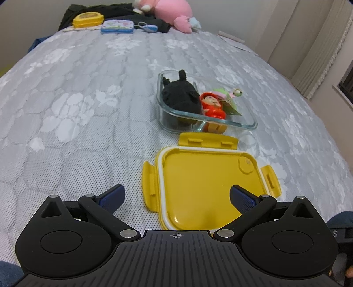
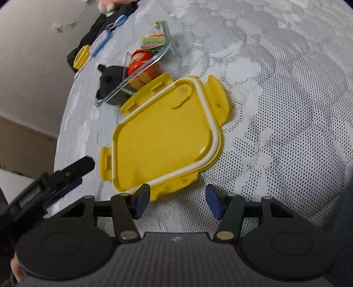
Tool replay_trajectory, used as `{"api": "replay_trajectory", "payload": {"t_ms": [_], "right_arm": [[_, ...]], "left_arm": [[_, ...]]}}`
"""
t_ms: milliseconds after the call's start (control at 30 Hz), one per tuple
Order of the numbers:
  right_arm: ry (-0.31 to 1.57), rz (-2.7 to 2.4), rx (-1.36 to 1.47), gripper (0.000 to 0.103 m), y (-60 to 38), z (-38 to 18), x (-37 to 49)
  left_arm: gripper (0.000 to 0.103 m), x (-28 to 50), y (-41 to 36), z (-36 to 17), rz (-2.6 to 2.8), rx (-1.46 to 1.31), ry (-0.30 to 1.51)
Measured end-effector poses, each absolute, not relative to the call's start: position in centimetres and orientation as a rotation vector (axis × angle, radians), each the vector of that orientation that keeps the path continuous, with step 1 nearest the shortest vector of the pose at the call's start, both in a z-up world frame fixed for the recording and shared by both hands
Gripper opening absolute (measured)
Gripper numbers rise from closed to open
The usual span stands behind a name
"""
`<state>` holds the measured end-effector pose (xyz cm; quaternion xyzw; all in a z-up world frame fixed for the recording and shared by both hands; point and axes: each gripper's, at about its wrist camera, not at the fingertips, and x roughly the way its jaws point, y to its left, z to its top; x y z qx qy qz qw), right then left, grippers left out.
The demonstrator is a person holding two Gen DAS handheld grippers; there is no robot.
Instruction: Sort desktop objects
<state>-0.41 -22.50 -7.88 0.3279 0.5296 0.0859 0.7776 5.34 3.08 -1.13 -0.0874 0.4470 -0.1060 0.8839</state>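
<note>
A yellow snap lid (image 1: 205,185) lies inner side up on the grey patterned bedcover, just in front of a glass container (image 1: 242,124). The container holds a black plush (image 1: 181,95), a red figure (image 1: 213,104) and a green snail toy (image 1: 227,95). My left gripper (image 1: 176,197) hovers open over the lid's near left part, nothing between its fingers. In the right wrist view my right gripper (image 2: 176,199) stands open at the near edge of the lid (image 2: 165,136). The lid's near latch flap (image 2: 174,187) sits just ahead of the gap, and the pads are not pressing on it. The left gripper (image 2: 66,176) shows at that view's left edge.
At the far end of the bed lie a small yellow box (image 1: 88,19), a blue-rimmed tin (image 1: 117,26), a blue key tag (image 1: 149,27), a pink plush (image 1: 172,11) and dark cloth (image 1: 99,11). A curtain (image 1: 320,44) hangs at the right. The bedcover (image 1: 77,99) spreads to the left.
</note>
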Motion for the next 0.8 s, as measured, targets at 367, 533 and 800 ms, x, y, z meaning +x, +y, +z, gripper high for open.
{"api": "replay_trajectory", "payload": {"t_ms": [367, 533, 800], "right_arm": [[1.168, 0.17, 0.96, 0.041, -23.4, -10.5, 1.1], [1.137, 0.187, 0.959, 0.031, -23.5, -10.1, 0.7], [1.009, 0.29, 0.939, 0.032, -23.6, -7.7, 0.1]], "left_arm": [[0.103, 5.5, 3.4, -1.2, -0.213, -0.205, 0.937], [0.103, 5.2, 3.7, -0.9, -0.216, -0.233, 0.916], [0.103, 2.4, 5.8, 2.2, -0.308, -0.306, 0.804]]}}
